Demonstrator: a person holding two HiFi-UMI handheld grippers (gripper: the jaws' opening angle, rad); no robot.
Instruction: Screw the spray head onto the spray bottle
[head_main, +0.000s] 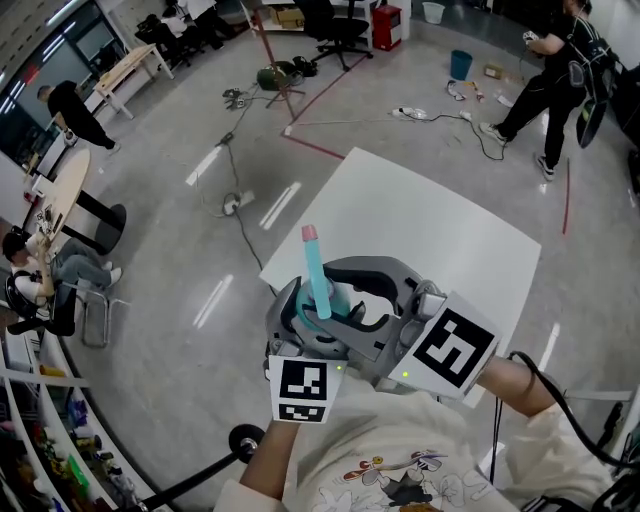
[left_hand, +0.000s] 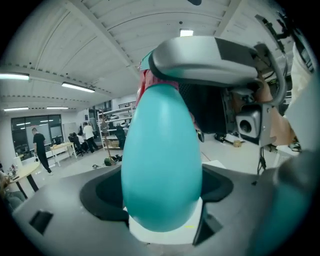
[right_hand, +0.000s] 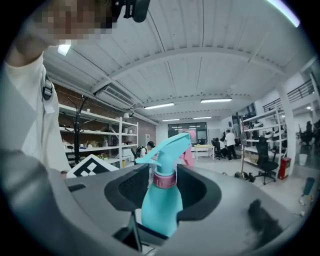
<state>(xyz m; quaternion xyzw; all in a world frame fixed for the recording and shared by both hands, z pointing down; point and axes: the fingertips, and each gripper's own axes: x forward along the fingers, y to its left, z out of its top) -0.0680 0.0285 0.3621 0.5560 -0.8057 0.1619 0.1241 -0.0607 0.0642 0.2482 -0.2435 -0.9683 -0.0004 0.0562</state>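
Tight against the person's chest, held up off the table, the left gripper clamps its wide-spread fingers on the belly of the spray bottle; the right gripper sets its fingers narrower just under the pink collar, though whether they bite I cannot tell. With the spray head sitting on top, I judge the risk is 2 grips on 1 body: a twist tightens nothing, or the smooth bottle squirms loose and drops.

The spray bottle is smooth teal plastic, a bit shiny. The white table near the bottle looks smooth and dull. The grey floor below the bottle shines.
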